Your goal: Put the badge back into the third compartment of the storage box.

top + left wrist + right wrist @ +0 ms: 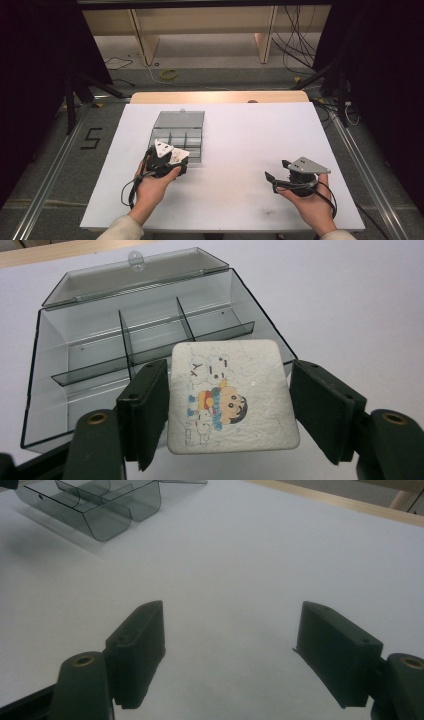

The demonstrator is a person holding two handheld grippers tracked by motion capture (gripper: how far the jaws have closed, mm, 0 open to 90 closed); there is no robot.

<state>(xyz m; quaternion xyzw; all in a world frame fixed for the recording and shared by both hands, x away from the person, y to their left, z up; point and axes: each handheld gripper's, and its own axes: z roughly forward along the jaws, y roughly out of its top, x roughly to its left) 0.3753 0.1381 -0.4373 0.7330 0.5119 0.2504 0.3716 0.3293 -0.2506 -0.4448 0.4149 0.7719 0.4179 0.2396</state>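
Here, left tool (227,405) clamped on cartoon coaster (231,395) above open compartment box (100,340); right tool (235,650) jaws apart.

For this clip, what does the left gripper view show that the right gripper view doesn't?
Left gripper view alone: a white square card with a cartoon print sits between the left gripper jaws, with the divided box open, lid back. Right gripper view alone: the right gripper open over bare white table. Shared: the smoky clear box and the white tabletop.
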